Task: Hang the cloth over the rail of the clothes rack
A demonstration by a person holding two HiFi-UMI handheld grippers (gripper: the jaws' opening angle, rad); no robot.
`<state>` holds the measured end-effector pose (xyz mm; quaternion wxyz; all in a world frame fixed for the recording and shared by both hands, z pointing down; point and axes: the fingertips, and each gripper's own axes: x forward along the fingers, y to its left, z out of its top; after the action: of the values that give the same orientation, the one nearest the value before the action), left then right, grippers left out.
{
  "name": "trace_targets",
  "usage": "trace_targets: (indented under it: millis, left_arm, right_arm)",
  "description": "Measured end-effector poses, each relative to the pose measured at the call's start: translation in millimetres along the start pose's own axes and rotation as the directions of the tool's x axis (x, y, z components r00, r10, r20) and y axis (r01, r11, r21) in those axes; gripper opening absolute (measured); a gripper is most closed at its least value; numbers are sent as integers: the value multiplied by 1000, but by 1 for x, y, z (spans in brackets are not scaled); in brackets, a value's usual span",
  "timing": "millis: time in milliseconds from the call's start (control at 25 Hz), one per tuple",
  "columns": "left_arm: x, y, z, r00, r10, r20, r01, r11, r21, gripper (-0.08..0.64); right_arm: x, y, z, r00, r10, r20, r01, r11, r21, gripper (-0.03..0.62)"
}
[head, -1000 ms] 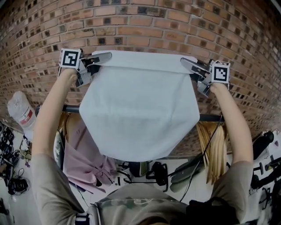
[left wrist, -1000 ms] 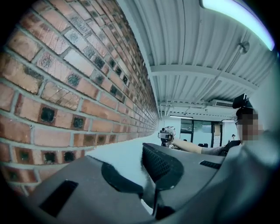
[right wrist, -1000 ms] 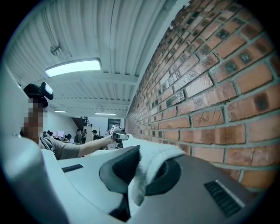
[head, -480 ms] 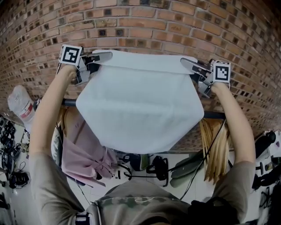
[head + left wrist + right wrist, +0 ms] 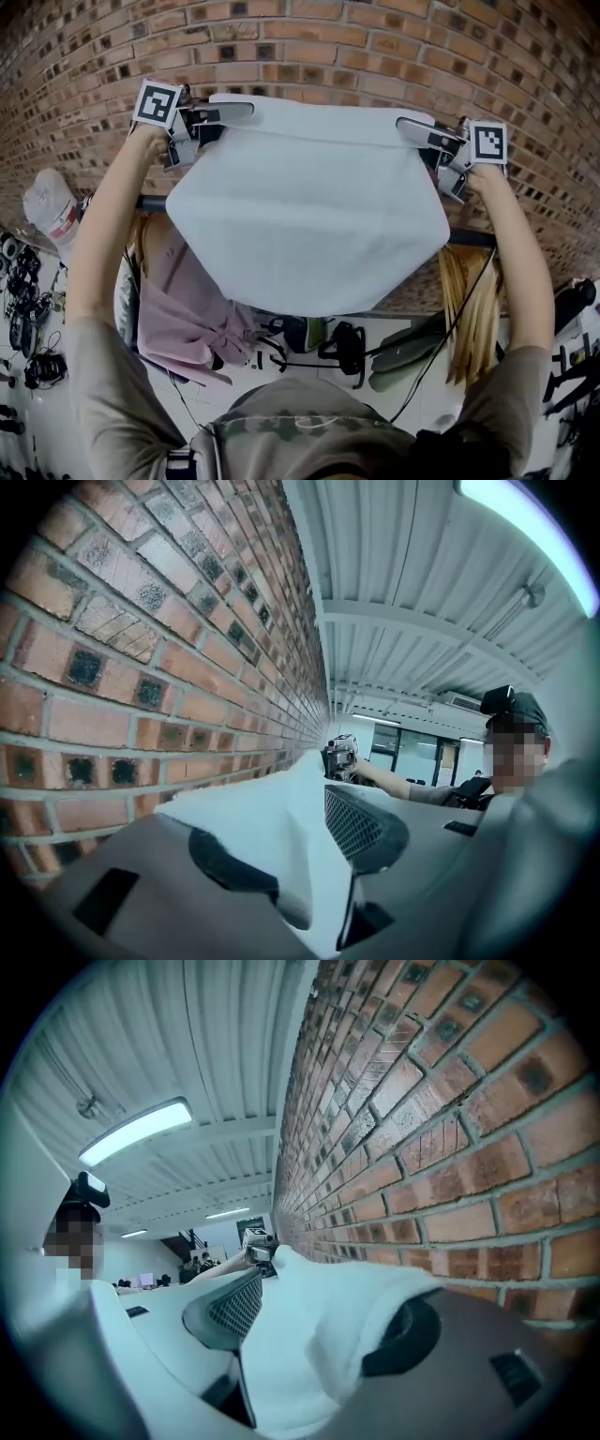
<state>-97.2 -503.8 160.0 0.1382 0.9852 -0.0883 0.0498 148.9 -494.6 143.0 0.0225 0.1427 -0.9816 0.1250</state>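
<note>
Above the rail (image 5: 148, 202), the left gripper (image 5: 223, 118) has just been opening, the cloth (image 5: 309, 216) corner loose between parted jaws; likewise the right gripper (image 5: 414, 133). With little cloth beyond the rail, it may slide off. Brick wall (image 5: 309, 47) close behind; open room below.

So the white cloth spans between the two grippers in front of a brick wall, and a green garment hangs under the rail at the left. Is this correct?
No: the garment is pink, not green, as the head view shows. The rest holds; the left gripper and right gripper have just been opening their jaws, with the white cloth between them.
</note>
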Motion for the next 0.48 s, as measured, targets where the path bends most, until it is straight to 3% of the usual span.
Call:
trace_targets:
  millis: [40, 200, 360, 480]
  left_arm:
    - [1, 1, -1, 1000, 5, -3, -5, 1000, -3, 172]
    - [4, 2, -12, 999, 17, -48, -19, 999, -29, 222]
    - [6, -2, -21, 997, 1, -76, -4, 999, -43, 262]
    - [7, 4, -29, 994, 31, -102, -37, 998, -54, 262]
  right_arm:
    - [0, 2, 0, 1000, 4, 2, -4, 1000, 10, 298]
    - [1, 7, 1, 999, -43, 27, 43, 999, 1, 516]
    - [5, 14, 0, 999, -31, 15, 32, 999, -31, 532]
    - [4, 16, -2, 1000, -6, -4, 5, 999, -35, 531]
